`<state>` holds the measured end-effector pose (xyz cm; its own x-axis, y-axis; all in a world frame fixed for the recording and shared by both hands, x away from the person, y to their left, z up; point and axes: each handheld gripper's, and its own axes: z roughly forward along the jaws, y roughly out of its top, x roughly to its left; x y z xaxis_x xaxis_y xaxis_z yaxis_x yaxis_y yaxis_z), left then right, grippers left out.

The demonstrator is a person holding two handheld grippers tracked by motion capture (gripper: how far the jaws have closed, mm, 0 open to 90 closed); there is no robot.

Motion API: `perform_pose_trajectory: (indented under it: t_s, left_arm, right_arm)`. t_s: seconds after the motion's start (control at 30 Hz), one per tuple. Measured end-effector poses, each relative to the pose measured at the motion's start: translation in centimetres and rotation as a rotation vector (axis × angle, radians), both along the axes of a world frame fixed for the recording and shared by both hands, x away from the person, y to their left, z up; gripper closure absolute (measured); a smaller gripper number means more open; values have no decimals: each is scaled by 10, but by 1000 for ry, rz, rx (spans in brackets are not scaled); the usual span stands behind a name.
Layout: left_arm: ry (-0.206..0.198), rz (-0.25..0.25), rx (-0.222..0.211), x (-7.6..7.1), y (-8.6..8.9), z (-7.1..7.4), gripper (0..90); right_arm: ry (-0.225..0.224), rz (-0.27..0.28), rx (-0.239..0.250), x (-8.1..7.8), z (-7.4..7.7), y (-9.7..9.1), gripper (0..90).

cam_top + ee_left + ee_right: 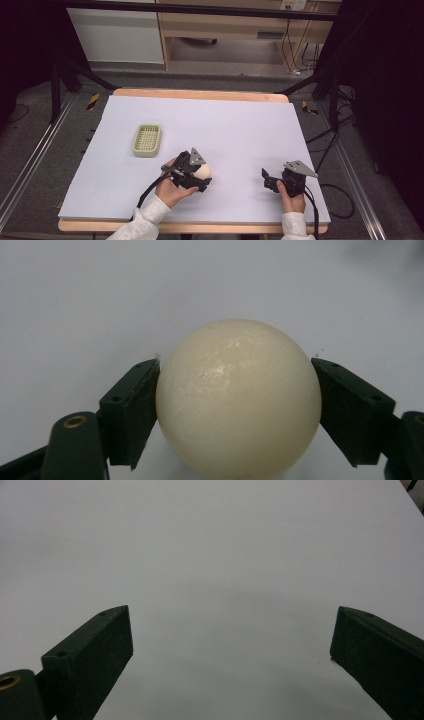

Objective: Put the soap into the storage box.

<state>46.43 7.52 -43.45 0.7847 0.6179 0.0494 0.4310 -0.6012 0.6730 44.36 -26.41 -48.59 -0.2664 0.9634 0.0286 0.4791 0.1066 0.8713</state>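
Small green basket [147, 140] sits far-left of hands, looks empty. Cream ball [203, 171] near table [240, 125] centre, clamped in left gripper [204, 176], jaws touching both sides. Ball round, so no long axis or pointing direction. Right gripper [269, 180] well apart on right, jaws spread wide, nothing between.

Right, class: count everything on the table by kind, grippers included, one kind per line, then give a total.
Cream ball: 1
Pale green slotted basket: 1
Grippers: 2, left gripper and right gripper
Total: 4
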Motion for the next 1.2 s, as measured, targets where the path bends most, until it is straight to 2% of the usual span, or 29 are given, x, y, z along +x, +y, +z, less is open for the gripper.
perform_pose_trajectory:
  t_s: [0.3,0.7,1.2]
  left_arm:
    - [-10,25,-24,2,17,9,225]
    - [-27,76,-29,7,43,19,226]
    - [-32,110,-28,12,61,23,225]
  right_arm:
    - [0,0,-1,0,0,0,39]
    - [1,-1,0,0,0,0,39]
    - [1,-1,-1,0,0,0,39]
